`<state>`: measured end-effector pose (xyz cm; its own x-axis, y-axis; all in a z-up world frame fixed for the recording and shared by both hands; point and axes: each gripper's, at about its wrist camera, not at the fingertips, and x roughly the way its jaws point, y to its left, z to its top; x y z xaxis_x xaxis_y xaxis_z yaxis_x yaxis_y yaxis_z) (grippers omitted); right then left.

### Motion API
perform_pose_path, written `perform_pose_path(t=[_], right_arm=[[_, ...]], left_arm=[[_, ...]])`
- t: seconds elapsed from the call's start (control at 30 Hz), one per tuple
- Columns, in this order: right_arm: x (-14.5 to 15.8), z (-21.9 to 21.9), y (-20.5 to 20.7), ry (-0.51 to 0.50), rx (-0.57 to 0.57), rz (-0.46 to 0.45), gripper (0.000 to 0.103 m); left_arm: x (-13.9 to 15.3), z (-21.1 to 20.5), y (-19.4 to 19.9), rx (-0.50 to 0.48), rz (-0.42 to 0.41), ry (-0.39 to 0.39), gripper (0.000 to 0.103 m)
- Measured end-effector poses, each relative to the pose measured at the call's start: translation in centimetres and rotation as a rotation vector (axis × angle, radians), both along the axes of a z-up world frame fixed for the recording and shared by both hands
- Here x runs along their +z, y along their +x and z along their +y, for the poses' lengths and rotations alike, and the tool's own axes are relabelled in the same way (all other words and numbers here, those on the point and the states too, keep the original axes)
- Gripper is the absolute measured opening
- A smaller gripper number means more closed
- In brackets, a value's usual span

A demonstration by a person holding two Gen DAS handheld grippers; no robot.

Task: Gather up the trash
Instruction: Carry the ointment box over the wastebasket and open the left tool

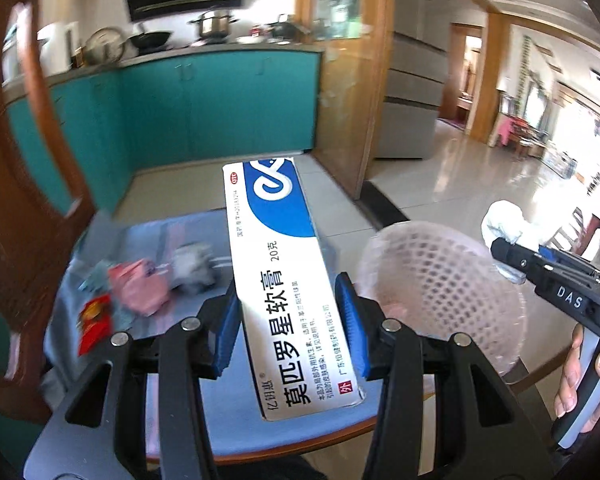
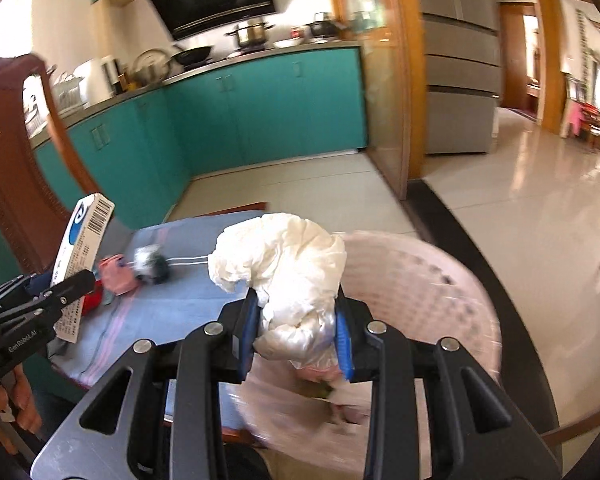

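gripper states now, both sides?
Left gripper: closed on the ointment box.
Right gripper: closed on the crumpled white tissue, over the pink basket.

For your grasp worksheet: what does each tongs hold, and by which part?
Left tongs: ointment box, by its long sides near one end. Right tongs: crumpled white tissue, by its lower end.

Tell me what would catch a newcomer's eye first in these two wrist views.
The long white-and-blue cardboard ointment box clamped in the left gripper dominates, held above the blue tablecloth. Next comes the crumpled white tissue wad pinched in the right gripper, over the pink plastic mesh basket.
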<state>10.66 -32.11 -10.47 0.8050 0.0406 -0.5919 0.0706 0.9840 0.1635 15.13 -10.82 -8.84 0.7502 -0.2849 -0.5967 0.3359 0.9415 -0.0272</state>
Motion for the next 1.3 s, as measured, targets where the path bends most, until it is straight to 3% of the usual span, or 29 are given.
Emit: perform_pose_path(t=[0.17,0.33,0.6,0.8,0.93,1.07,1.3], right_arm=[[-0.2,-3.2,-1.9,0.009,-0.077,-0.004,0.033],[-1.0,-5.4,-3.0,0.028,-0.125,0.009,0.033],[-1.7,-6.7,-3.9,0.023,-0.162,0.039,0.033],[-1.9,-7.2,-4.1,0.020,-0.183,0.051,0.033],[-2.2,-7.4,-3.8,0.030,-0.186,0.061,0.033],[-2.4,-6.9,-3.1,0.029,-0.169,0.070,0.033],[-2.8,-6.2,-1.8,0.042,-0.146,0.088,0.033]], left_arm=[[-0.6,-5.4,0.6,-0.131,0.015,0.006,0.047],[-3.3,-10.3,1.6,-0.240,0.084,0.009,0.047],[-5.3,-14.3,1.9,-0.303,0.096,0.041,0.047],[-6.3,-15.9,2.1,-0.335,0.117,0.056,0.049],[-6.2,-16.3,1.6,-0.333,0.091,0.078,0.065],[-5.6,-15.6,1.6,-0.313,0.071,0.080,0.073],[-4.9,-13.5,1.8,-0.256,0.057,0.073,0.077]])
